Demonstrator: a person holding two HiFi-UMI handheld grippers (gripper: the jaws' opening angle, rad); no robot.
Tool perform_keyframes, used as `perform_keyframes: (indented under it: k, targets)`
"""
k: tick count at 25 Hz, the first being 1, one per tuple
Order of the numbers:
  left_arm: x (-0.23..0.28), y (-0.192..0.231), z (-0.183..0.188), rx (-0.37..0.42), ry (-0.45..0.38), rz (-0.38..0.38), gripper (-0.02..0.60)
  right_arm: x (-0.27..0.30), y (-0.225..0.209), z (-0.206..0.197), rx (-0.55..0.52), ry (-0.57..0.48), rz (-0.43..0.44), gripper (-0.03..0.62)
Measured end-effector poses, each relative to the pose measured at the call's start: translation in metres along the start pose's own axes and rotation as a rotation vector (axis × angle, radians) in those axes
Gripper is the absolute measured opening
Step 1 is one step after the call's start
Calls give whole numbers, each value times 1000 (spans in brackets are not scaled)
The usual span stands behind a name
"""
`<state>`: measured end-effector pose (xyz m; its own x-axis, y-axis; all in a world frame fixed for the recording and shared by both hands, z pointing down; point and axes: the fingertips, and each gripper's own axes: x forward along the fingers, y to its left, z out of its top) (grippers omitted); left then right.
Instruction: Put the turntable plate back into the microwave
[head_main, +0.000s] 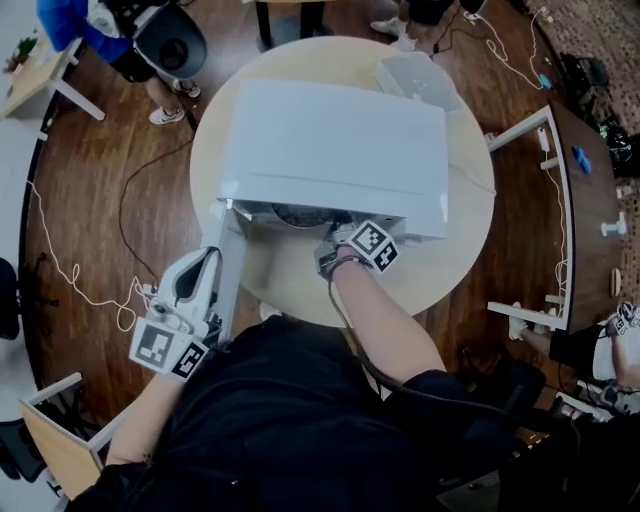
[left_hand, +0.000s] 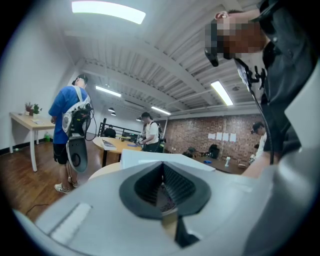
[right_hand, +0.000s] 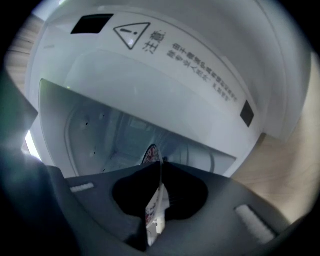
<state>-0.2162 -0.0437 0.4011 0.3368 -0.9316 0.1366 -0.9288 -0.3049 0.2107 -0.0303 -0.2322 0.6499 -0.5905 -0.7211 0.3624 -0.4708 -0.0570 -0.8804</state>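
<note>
Microwave (head_main: 335, 150) on round table (head_main: 470, 240), door (head_main: 228, 270) swung left (plate (right_hand: 151, 155) at its mouth)

Overhead, long white ceiling strip lights (left_hand: 107, 11) are glaring above the white boxy microwave (head_main: 330, 150), whose cavity (right_hand: 115, 135) is lying dim, while both gripper views are warping and darkening edgeward.

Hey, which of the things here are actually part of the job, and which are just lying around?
Part of the job:
- microwave
- its open door
- turntable plate, gripped in the right gripper's jaws

Just lying about:
- white object behind the microwave
- white cable
- blue item on the side desk
</note>
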Motion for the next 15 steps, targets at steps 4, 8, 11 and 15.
perform_keyframes:
  k: [4,8,11,15]
  targets:
    - [3,-1,-1,3,6,-6,5,1,-2,-1,8,-4,-3,21]
    - [4,0,-1,3,2,-1,5,4,0,3,0,-8,-3,21]
    - [4,0,0,7,1,4,5,8,1,3,-5,-4,-1,21]
    - [3,1,1,9,-4,15,5,11,1,7,-6,-8,-6,21]
